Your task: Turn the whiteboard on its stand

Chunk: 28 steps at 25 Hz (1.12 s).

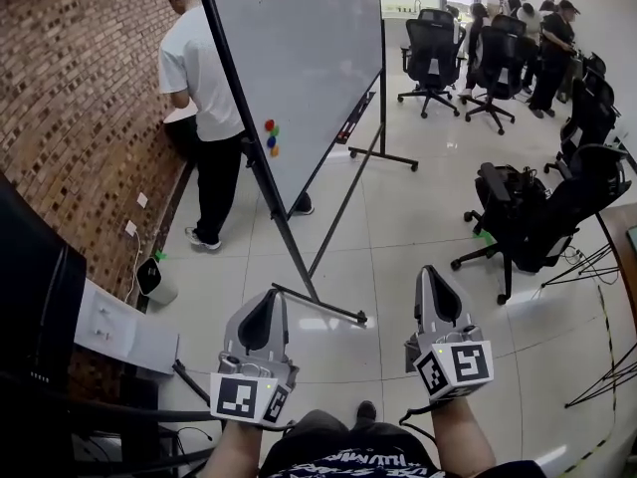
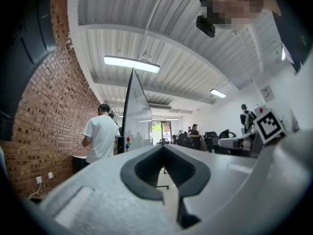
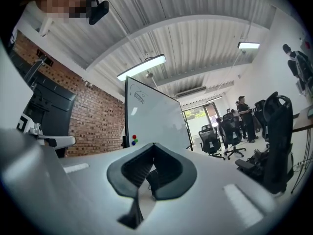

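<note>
Hovering left gripper [image 1: 276, 297]: clenched, empty, lower left.
Right gripper [image 1: 430, 272]: clenched, empty, lower right.
Whiteboard [image 1: 309, 68]: on stand [image 1: 299, 257], upper centre, well apart.

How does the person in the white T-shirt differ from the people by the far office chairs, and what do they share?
The person in the white T-shirt wears a light top; the people by the far office chairs appear dark-clothed. The first stands alone between the brick wall and the whiteboard; the others gather in a group, farther off. All are standing.
</note>
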Tool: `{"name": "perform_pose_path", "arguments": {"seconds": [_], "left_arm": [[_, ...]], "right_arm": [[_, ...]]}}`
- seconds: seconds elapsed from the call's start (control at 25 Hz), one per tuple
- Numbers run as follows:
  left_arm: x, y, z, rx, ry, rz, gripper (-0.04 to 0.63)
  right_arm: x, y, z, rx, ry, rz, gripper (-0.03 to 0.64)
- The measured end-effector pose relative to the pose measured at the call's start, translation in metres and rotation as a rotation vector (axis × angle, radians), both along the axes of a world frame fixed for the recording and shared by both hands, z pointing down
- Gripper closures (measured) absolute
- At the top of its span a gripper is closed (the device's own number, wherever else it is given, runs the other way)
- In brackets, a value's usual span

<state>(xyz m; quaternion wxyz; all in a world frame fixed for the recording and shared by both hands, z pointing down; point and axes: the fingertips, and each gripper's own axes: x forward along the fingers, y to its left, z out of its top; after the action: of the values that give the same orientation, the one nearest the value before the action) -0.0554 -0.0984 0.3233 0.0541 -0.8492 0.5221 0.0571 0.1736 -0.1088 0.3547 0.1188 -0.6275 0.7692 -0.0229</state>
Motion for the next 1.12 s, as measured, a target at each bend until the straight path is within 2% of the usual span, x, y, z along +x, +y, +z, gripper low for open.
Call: {"name": "perform_pose_path", "arguments": {"seconds": [0.16, 0.44, 0.8, 1.12], "left_arm": [[0.003, -0.022, -0.004, 0.022, -0.013, 0.001, 0.592], [-0.009, -0.075, -0.01, 0.037, 0.008, 0.025, 0.592], [-0.027, -0.134, -0.029, 0.084, 0.032, 0.055, 0.592], [-0.047, -0.163, -0.021, 0.073, 0.044, 0.07, 0.592]], "right_arm": [[0.004, -0.01, 0.004, -0.008, 0.007, -0.004, 0.609], [0.008, -0.032, -0.005, -0.002, 0.026, 0.071, 0.609], [-0.023, -0.073, -0.027, 0.049, 0.066, 0.086, 0.609], [-0.056, -0.098, -0.026, 0.058, 0.1, 0.088, 0.609]]}}
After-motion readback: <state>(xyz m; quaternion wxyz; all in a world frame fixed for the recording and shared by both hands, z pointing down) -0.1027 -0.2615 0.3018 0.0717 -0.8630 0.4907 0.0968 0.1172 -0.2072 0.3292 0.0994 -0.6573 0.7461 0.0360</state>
